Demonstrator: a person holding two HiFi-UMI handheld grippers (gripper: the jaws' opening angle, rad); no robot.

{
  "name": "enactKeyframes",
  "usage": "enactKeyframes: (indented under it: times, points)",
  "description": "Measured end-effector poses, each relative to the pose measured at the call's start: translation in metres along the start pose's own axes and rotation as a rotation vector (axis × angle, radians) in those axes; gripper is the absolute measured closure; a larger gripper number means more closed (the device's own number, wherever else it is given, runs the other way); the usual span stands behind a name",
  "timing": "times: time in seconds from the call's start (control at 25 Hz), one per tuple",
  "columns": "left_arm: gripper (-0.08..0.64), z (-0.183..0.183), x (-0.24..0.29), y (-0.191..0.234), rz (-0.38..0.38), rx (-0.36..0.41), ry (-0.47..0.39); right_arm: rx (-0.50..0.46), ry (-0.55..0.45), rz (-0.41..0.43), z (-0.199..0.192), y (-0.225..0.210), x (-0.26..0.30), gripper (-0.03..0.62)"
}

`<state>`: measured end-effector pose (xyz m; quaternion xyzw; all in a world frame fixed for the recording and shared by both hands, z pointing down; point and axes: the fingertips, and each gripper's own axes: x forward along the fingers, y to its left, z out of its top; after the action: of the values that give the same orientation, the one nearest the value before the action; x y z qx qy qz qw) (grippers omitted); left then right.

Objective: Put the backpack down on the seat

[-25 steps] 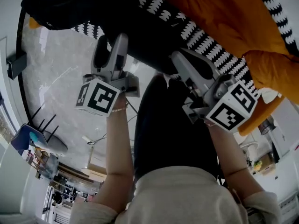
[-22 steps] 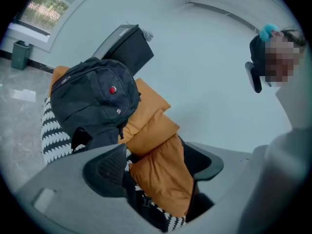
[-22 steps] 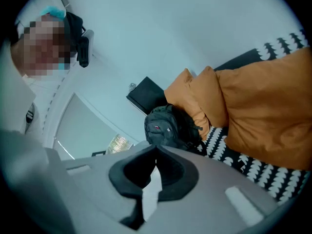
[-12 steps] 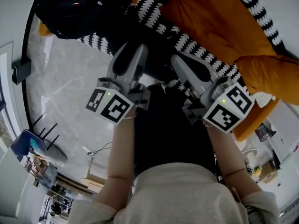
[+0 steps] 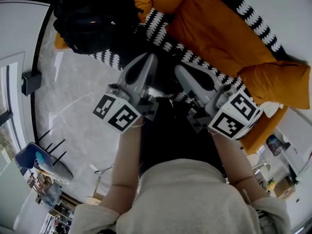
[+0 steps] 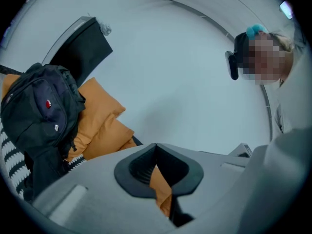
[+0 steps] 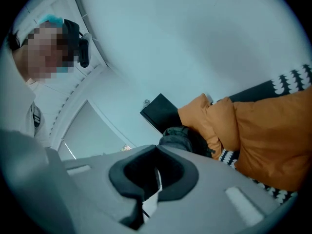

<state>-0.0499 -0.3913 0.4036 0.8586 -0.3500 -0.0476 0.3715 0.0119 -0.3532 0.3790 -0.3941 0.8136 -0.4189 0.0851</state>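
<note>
Backpack (image 5: pixel 95 21) sits far left on sofa seat (image 5: pixel 160 19), leaning on orange cushion (image 6: pixel 97 113). Left gripper (image 5: pixel 147 60) jaws just closed on nothing; right gripper (image 5: pixel 181 71) pinched together, empty. Judgement: draw both back clear of the straps and check the bag won't slump.

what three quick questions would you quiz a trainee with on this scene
1. True or false: the left gripper is clamped on the backpack.
2. Where is the backpack? A: on the floor. B: on the sofa seat, against an orange cushion. C: on the person's lap.
3. Fill in: the right gripper is ____ (open or shut).
Key: 1 false; its jaws have just closed with nothing between them, clear of the backpack. 2 B. 3 shut.
</note>
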Motion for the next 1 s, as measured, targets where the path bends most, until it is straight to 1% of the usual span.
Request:
enactKeyframes:
  times: [0.2, 0.36, 0.56, 0.68, 0.84, 1.0]
  points:
    - [0.552, 0.020, 0.005, -0.033, -0.071, 0.038, 0.014, -0.058, -0.019, 0.017, 0.026, 0.023, -0.004, 0.589]
    - [0.552, 0.035, 0.004, -0.061, -0.109, 0.096, 0.023, -0.111, -0.038, 0.033, 0.050, 0.044, -0.008, 0.589]
    - [0.552, 0.053, -0.001, -0.089, -0.163, 0.125, 0.016, -0.182, -0.039, 0.053, 0.067, 0.069, -0.009, 0.589]
    - [0.552, 0.069, -0.002, -0.098, -0.181, 0.153, 0.001, -0.221, -0.052, 0.079, 0.079, 0.085, -0.010, 0.589]
    - [0.552, 0.088, -0.007, -0.112, -0.201, 0.189, -0.022, -0.248, -0.079, 0.088, 0.092, 0.097, -0.015, 0.589]
    - [0.552, 0.092, -0.011, -0.121, -0.202, 0.212, -0.024, -0.291, -0.088, 0.095, 0.100, 0.104, -0.020, 0.589]
